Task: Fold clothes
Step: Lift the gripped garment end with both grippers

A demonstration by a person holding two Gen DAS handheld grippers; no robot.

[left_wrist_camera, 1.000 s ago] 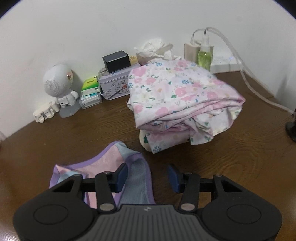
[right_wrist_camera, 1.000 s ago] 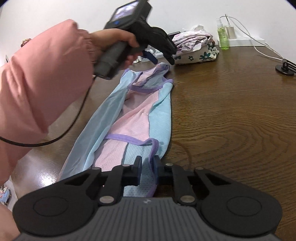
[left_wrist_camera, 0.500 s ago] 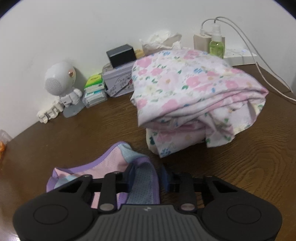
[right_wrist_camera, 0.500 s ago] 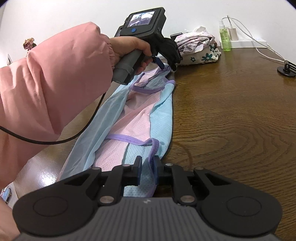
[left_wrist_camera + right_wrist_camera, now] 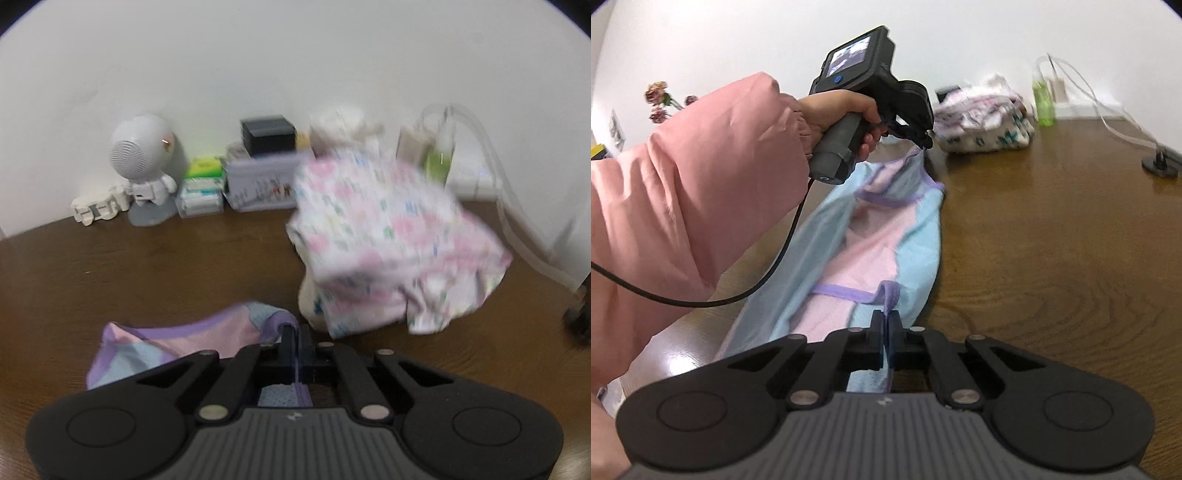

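A pink and light-blue mesh garment with purple trim (image 5: 886,229) lies lengthwise on the brown wooden table (image 5: 1052,258). My left gripper (image 5: 295,328) is shut on the purple-trimmed far corner of the garment (image 5: 207,339), lifting it slightly; in the right wrist view the left gripper (image 5: 926,142) pinches that corner, held by a hand in a pink sleeve (image 5: 701,192). My right gripper (image 5: 886,315) is shut on the near purple-trimmed edge, with fabric pinched between its pads.
A folded floral clothes pile (image 5: 391,243) sits just beyond the garment. Along the wall stand a white robot figure (image 5: 142,173), small boxes (image 5: 203,188), a tin with a black box (image 5: 266,177), a green bottle (image 5: 1043,99) and cables (image 5: 1108,110). A black mount (image 5: 1161,164) stands at right.
My left gripper closed onto the far corner of the garment and pulled back from the floral pile, raising the corner. My right gripper tightened fully on the near edge.
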